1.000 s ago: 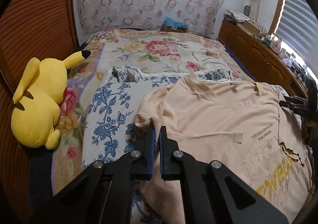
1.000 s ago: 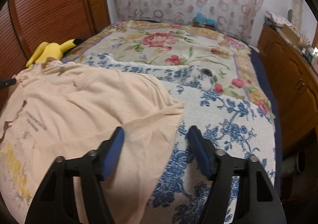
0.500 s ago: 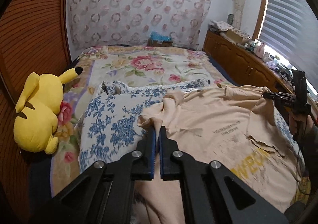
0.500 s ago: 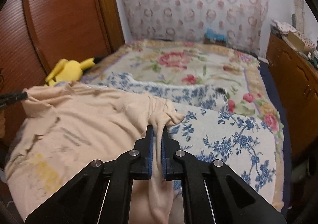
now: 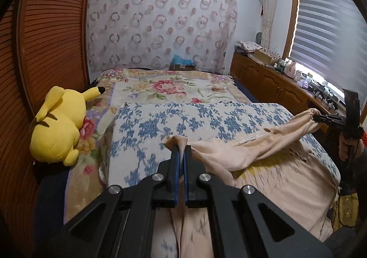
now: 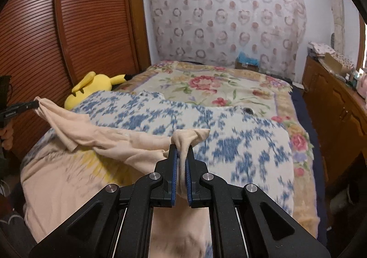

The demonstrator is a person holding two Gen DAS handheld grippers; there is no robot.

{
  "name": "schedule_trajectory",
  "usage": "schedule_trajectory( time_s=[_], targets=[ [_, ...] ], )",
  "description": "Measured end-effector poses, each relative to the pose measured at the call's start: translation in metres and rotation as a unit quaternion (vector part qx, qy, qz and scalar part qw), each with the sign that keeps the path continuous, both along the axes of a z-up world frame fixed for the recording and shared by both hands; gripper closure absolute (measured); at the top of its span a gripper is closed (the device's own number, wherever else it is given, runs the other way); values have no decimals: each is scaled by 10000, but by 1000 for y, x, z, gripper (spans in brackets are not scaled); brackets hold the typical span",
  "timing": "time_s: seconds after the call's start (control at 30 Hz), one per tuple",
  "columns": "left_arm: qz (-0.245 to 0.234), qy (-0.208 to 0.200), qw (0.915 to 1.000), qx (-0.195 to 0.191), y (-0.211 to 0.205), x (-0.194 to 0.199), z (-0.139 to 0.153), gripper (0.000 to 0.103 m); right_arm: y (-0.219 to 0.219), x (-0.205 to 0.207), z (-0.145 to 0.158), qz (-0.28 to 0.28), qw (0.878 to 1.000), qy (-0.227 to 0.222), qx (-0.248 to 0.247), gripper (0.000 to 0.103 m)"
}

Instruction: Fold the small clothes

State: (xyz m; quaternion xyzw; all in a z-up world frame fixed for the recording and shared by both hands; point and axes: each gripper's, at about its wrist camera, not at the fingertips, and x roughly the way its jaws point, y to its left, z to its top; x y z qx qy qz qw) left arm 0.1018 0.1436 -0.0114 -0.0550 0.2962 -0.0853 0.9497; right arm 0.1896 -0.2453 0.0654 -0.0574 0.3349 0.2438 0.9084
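Grippers both clamped on cloth: the left gripper (image 5: 180, 150) pinches one corner of the peach T-shirt (image 5: 270, 180), the right gripper (image 6: 181, 155) bites the other. Between them the far edge hangs lifted and taut; the rest of the shirt lies on the blue-flowered blanket (image 5: 160, 125). Fold step looks under way. Next, likely carry both corners across together and lay them level.
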Motion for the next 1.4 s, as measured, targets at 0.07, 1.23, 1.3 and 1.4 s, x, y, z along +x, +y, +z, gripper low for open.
schedule_trajectory(
  time_s=[0.07, 1.23, 1.3, 1.4],
  targets=[
    [27, -65, 10000, 15, 2, -21, 1, 103, -4, -19, 1, -27, 10000, 2, 9, 99],
    [-19, 127, 9995, 300, -11, -136, -3, 74, -24, -167, -5, 119, 9984, 385, -398, 91],
    [-53, 186, 9993, 310, -13, -130, -6, 68, -27, -166, -2, 47, 9988, 336, -362, 89],
    [-137, 266, 9991, 313, -19, -120, -13, 60, -29, -163, 1, -11, 9991, 277, -334, 86]
  ],
)
